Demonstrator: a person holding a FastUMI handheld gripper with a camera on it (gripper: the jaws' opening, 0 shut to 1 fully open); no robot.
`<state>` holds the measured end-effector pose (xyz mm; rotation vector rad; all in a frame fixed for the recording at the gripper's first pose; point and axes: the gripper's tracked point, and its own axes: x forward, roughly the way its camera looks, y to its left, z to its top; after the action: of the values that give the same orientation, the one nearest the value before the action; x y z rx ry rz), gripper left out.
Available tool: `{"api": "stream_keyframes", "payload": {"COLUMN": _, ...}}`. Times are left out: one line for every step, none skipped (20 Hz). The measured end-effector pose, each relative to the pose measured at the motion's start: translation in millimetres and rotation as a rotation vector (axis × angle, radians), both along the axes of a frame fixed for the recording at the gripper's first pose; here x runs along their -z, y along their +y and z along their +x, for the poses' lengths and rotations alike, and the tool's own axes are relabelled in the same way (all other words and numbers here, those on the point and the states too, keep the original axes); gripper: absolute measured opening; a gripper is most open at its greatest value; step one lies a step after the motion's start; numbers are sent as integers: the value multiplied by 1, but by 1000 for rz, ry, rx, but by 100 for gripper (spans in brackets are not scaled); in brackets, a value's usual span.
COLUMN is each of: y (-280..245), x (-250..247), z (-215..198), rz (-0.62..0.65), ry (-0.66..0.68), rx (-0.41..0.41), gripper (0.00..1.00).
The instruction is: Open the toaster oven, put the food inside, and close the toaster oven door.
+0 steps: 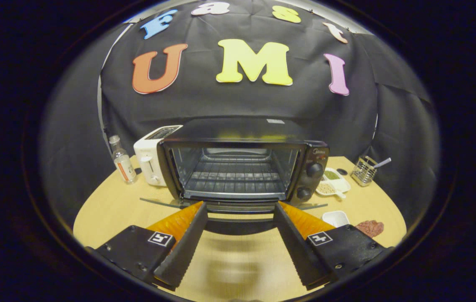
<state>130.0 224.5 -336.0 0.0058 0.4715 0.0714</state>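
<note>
A black toaster oven [242,163] stands on the wooden table, straight ahead of my fingers. Its glass door [238,209] is folded down flat toward me, and the wire rack [233,176] inside is bare. My gripper [240,205] is open, its fingertips just above the lowered door's front edge, with nothing held between them. The food, a reddish-brown slab of meat [370,227], lies on the table beyond my right finger.
A white pop-up toaster [149,161] and a clear bottle [122,161] stand left of the oven. To its right are a white divided dish [333,182], a wire basket [364,170] with a utensil, and a small white square dish [335,218].
</note>
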Motion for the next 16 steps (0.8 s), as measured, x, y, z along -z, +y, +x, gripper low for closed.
{"api": "stream_keyframes", "payload": {"y": 0, "x": 6, "z": -5, "rz": -8, "ry": 9, "rx": -2, "gripper": 100}}
{"api": "stream_keyframes", "payload": {"y": 0, "x": 13, "z": -10, "rz": -14, "ry": 21, "rx": -3, "gripper": 100}}
{"api": "stream_keyframes", "payload": {"y": -1, "x": 18, "z": -13, "rz": -18, "ry": 32, "rx": -5, "gripper": 100}}
{"api": "stream_keyframes", "payload": {"y": -2, "x": 27, "z": -17, "rz": -19, "ry": 47, "rx": -6, "gripper": 100}}
{"api": "stream_keyframes", "payload": {"y": -2, "x": 34, "z": -21, "rz": -19, "ry": 64, "rx": -6, "gripper": 100}}
{"api": "stream_keyframes", "payload": {"y": -3, "x": 41, "z": -24, "rz": -23, "ry": 80, "rx": -7, "gripper": 100}}
{"api": "stream_keyframes", "payload": {"y": -3, "x": 48, "z": -29, "rz": -26, "ry": 98, "rx": -8, "gripper": 100}}
{"api": "stream_keyframes", "payload": {"y": -2, "x": 57, "z": -32, "rz": -31, "ry": 117, "rx": -9, "gripper": 100}}
{"api": "stream_keyframes", "payload": {"y": -2, "x": 66, "z": -35, "rz": -36, "ry": 142, "rx": -12, "gripper": 100}}
{"api": "stream_keyframes", "payload": {"y": -1, "x": 75, "z": -36, "rz": -41, "ry": 169, "rx": -15, "gripper": 100}}
{"api": "stream_keyframes", "payload": {"y": -1, "x": 85, "z": -41, "rz": -43, "ry": 197, "rx": -17, "gripper": 100}}
{"api": "stream_keyframes", "payload": {"y": -3, "x": 94, "z": -42, "rz": -41, "ry": 220, "rx": -16, "gripper": 100}}
{"api": "stream_keyframes", "payload": {"y": -3, "x": 99, "z": -41, "rz": -28, "ry": 233, "rx": -8, "gripper": 100}}
{"api": "stream_keyframes", "payload": {"y": -4, "x": 101, "z": -41, "rz": -20, "ry": 237, "rx": -4, "gripper": 100}}
{"api": "stream_keyframes", "payload": {"y": -4, "x": 103, "z": -42, "rz": -25, "ry": 238, "rx": -7, "gripper": 100}}
{"api": "stream_keyframes", "payload": {"y": -3, "x": 104, "z": -43, "rz": -37, "ry": 242, "rx": -13, "gripper": 100}}
